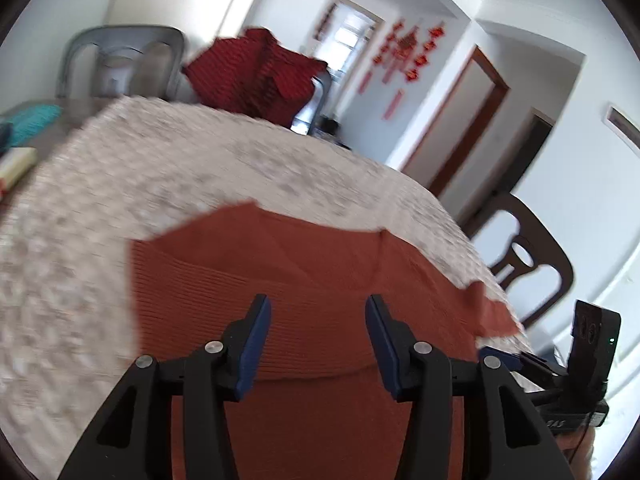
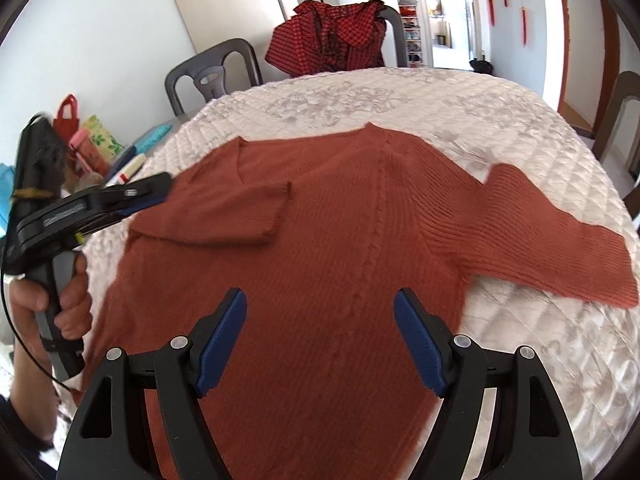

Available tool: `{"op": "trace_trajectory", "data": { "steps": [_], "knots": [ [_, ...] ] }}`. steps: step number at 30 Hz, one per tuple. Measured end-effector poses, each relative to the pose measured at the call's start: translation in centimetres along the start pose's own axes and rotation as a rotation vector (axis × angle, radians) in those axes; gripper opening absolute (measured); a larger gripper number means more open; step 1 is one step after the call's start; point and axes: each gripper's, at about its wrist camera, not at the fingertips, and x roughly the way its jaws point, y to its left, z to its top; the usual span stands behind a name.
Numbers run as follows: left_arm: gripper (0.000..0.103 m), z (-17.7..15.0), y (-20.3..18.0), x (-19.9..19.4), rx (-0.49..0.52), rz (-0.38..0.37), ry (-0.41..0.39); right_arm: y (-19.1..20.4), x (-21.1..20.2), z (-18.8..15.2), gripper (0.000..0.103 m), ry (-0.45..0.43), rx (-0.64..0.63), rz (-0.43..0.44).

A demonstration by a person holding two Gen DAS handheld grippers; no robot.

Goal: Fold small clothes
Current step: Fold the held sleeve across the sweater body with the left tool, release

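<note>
A rust-orange ribbed sweater [image 2: 340, 240] lies flat on a cream quilted tablecloth [image 2: 520, 120]. Its left sleeve [image 2: 232, 216] is folded across the chest, and its right sleeve [image 2: 560, 240] stretches out to the right. My right gripper [image 2: 320, 320] hovers open over the lower body with nothing between its blue pads. My left gripper [image 1: 318, 308] is open over the sweater [image 1: 300, 280], also with nothing between its pads. In the right wrist view a hand [image 2: 68, 300] holds the left gripper [image 2: 156, 190] with its tips beside the folded sleeve. The right gripper [image 1: 520, 360] shows at the left view's right edge.
A red checked garment [image 2: 332, 40] hangs over a chair at the table's far side, next to a grey chair [image 2: 212, 76]. Bags, pens and packets [image 2: 100, 148] crowd the table's left end. A brown chair [image 2: 624, 112] stands at the right.
</note>
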Motion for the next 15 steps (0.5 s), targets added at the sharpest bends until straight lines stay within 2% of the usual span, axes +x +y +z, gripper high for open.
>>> {"op": "trace_trajectory", "data": {
  "steps": [3, 4, 8, 10, 11, 13, 14, 15],
  "knots": [
    [0.052, 0.6, 3.1, -0.7, -0.014, 0.18, -0.007, 0.4, 0.8, 1.1, 0.076, 0.0, 0.025, 0.064],
    [0.052, 0.8, 4.3, -0.4, -0.036, 0.204, 0.001, 0.6, 1.2, 1.4, 0.076, 0.0, 0.03, 0.081],
    [0.051, 0.8, 7.5, 1.6, -0.112, 0.22, 0.063, 1.8, 3.9, 3.7, 0.066, 0.018, 0.011, 0.104],
    [0.05, 0.7, 8.3, 2.8, -0.13, 0.197, 0.087, 2.0, 5.2, 4.6, 0.055, 0.036, 0.013, 0.103],
    [0.044, 0.7, 8.4, 3.4, -0.132, 0.186, 0.098, 2.2, 6.2, 5.1, 0.053, 0.051, 0.012, 0.093],
    [0.032, 0.8, 8.3, 4.3, -0.13, 0.185, 0.108, 2.4, 8.0, 6.2, 0.041, 0.081, 0.011, 0.085],
    [0.02, 0.8, 8.2, 4.5, -0.117, 0.19, 0.104, 2.5, 8.6, 6.3, 0.036, 0.094, 0.007, 0.083],
    [0.014, 0.9, 8.1, 4.6, -0.113, 0.183, 0.106, 2.6, 9.4, 6.5, 0.019, 0.106, -0.006, 0.079]
  ]
}}
